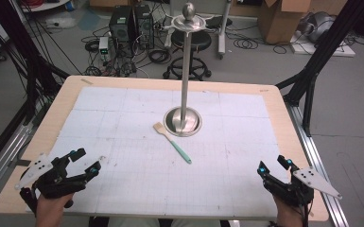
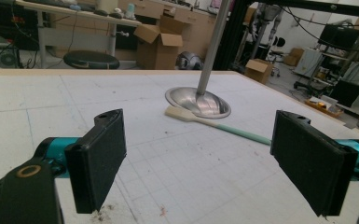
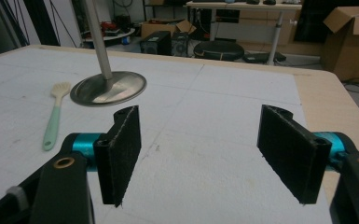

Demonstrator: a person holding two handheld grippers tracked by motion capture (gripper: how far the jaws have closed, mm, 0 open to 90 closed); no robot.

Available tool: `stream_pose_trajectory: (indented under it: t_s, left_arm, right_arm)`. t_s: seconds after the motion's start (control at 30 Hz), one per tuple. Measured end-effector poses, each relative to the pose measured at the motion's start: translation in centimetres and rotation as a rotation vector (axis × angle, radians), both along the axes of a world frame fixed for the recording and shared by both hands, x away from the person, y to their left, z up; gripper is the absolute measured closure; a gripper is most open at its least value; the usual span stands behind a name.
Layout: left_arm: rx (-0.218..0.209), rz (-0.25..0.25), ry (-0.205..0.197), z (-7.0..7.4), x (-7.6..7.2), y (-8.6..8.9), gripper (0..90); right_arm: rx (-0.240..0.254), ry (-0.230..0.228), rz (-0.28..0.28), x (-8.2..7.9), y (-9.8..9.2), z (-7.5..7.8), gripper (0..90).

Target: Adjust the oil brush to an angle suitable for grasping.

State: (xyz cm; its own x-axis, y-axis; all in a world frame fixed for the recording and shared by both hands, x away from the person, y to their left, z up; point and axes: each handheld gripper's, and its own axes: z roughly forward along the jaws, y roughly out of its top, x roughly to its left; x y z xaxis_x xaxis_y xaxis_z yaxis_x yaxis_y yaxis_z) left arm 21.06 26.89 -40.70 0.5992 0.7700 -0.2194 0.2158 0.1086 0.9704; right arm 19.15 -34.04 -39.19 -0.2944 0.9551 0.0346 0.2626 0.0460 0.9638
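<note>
I have both sets of tongs resting low at the near edge of the desk (image 1: 42, 127), the left tongs (image 1: 84, 163) and the right tongs (image 1: 274, 166) well apart from each other. Both stand wide open with nothing between their black pads.

The small spatula with a pale cream blade and a mint-green handle (image 1: 172, 142) lies flat near the middle of the desk. Its blade end sits just beside the round polished base of the tall steel stand (image 1: 185, 71), and its handle points back toward my right side.

As I judge it, I am at the very start: nothing is picked up yet, and the reach is the step in hand. The next move likely calls for one of the tongs to travel forward, come down over the slim handle, and close across it squarely, since a thin flat thing on a flat sheet can slip away.

A white gridded mat (image 1: 123, 118) covers the light wooden top. Beyond it are a grey floor, a black stool (image 1: 191, 41), computer towers (image 1: 131, 23), loose cables and cardboard boxes (image 1: 283, 19).
</note>
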Motion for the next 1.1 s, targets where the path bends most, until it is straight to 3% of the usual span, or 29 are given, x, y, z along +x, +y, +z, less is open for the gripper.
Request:
stream_pose_trajectory:
  t_s: [0.23, 0.37, 0.43, 0.67, 0.77, 0.97, 1.03, 1.1]
  left_arm:
    - [-0.006, 0.012, 0.014, -0.2, 0.1, 0.3, 18.6]
    - [-0.008, 0.017, 0.017, -0.2, 0.1, 0.4, 18.6]
    - [-0.009, 0.013, 0.018, -0.2, 0.1, 0.4, 18.6]
    - [-0.003, 0.011, 0.039, -0.4, 0.2, 0.6, 19.6]
    - [-0.009, 0.014, 0.048, -0.4, 0.2, 0.7, 20.2]
    - [-0.006, 0.012, 0.055, -0.5, 0.3, 0.7, 21.6]
    - [-0.006, 0.011, 0.056, -0.5, 0.4, 0.7, 21.6]
    - [-0.005, 0.009, 0.057, -0.6, 0.4, 0.9, 21.6]
  right_arm:
    - [0.028, 0.031, 0.022, 1.0, 0.7, -0.2, 30.8]
    - [0.035, 0.065, 0.089, 2.3, 2.3, -0.3, 37.8]
    - [0.018, 0.076, 0.117, 3.0, 3.4, -0.3, 41.4]
    - [0.041, 0.095, 0.195, 5.9, 7.4, 0.4, 60.0]
    - [0.021, 0.14, 0.246, 7.4, 9.6, 0.4, 65.2]
    - [-0.012, 0.215, 0.255, 10.8, 13.8, -0.4, 71.7]
    - [-0.034, 0.236, 0.27, 11.8, 15.1, -0.6, 77.6]
    - [-0.042, 0.266, 0.287, 12.6, 16.2, -0.7, 89.0]
